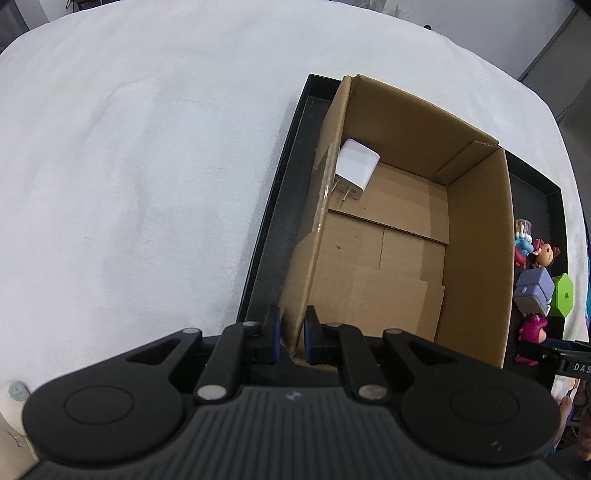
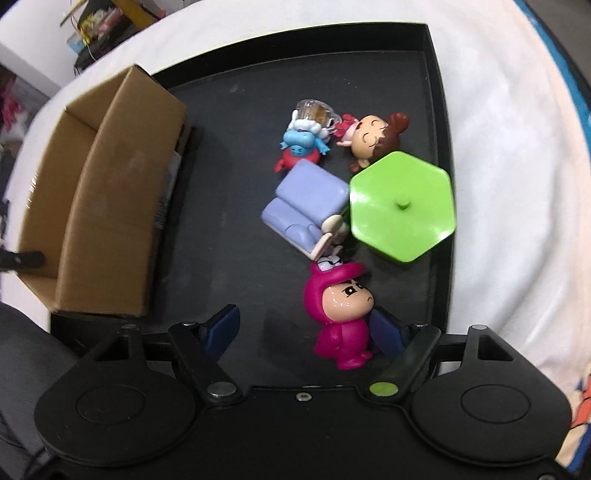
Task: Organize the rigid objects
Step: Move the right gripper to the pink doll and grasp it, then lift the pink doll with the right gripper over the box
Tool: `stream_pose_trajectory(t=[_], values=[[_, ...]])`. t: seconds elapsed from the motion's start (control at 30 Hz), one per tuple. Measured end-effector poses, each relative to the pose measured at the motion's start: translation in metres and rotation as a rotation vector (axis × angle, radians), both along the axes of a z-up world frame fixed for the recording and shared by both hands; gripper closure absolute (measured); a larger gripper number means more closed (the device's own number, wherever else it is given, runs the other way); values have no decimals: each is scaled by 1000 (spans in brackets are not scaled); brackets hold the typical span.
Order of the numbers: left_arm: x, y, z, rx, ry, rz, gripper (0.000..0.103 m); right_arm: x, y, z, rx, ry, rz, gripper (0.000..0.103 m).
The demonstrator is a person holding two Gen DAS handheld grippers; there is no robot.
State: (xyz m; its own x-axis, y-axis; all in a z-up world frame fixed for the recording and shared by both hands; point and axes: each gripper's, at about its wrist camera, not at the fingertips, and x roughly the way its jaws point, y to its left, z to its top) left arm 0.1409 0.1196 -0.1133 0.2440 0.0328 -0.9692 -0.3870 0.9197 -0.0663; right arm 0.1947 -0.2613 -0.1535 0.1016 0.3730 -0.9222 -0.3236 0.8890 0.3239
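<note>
My left gripper (image 1: pixel 291 332) is shut on the near wall of an open cardboard box (image 1: pixel 476 236) that stands in a black tray (image 1: pixel 266 236). A white charger plug (image 1: pixel 356 168) lies inside the box at its far left. My right gripper (image 2: pixel 306 325) is open, its fingers on either side of a pink-suited figurine (image 2: pixel 341 325) standing on the tray (image 2: pixel 229 229). Beyond it are a lavender toy armchair (image 2: pixel 306 203), a green hexagonal piece (image 2: pixel 402 206), a blue-and-red figurine (image 2: pixel 301 144) and a brown-haired doll figurine (image 2: pixel 369 138). The box also shows in the right wrist view (image 2: pixel 107 206).
The tray sits on a white cloth (image 1: pixel 129 166) that covers the surface. A clear little cup (image 2: pixel 316 110) rests by the blue figurine. Cluttered shelves (image 2: pixel 99 22) lie beyond the cloth at the far left of the right wrist view.
</note>
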Motion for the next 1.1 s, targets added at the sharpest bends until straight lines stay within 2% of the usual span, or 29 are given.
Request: stream_pose_trajectory(t=[0.1,0.4,0.43,0.53,0.67,0.73,0.87,1.1], values=[[-1,2,0,-5,-4,0,92,2,-4,0,33,21,-26,27],[-3,4,2,-14,-2,7,92,3,-9,-7,13,9,-40,34],[-3,4,2,-14,-1,8,92,2,-10,-7,8,5,-43,39],[-3,4,2,-17,-1,7,92,-2,-10,-5,-27,-11,-34,64],[-3,6,2,-21,-1,9,92,-8,-7,-5,-35,-19,-9,64],[-3,6,2,-18,-1,2,92,-9,-6,-5,-12,6,-15,64],[-4,6,2,-19,-5,1,92,-11,-4,11,16,-21,-9,64],[-5,7,3,-35,-10,-6,92,-11,1,26,51,-10,-24,64]])
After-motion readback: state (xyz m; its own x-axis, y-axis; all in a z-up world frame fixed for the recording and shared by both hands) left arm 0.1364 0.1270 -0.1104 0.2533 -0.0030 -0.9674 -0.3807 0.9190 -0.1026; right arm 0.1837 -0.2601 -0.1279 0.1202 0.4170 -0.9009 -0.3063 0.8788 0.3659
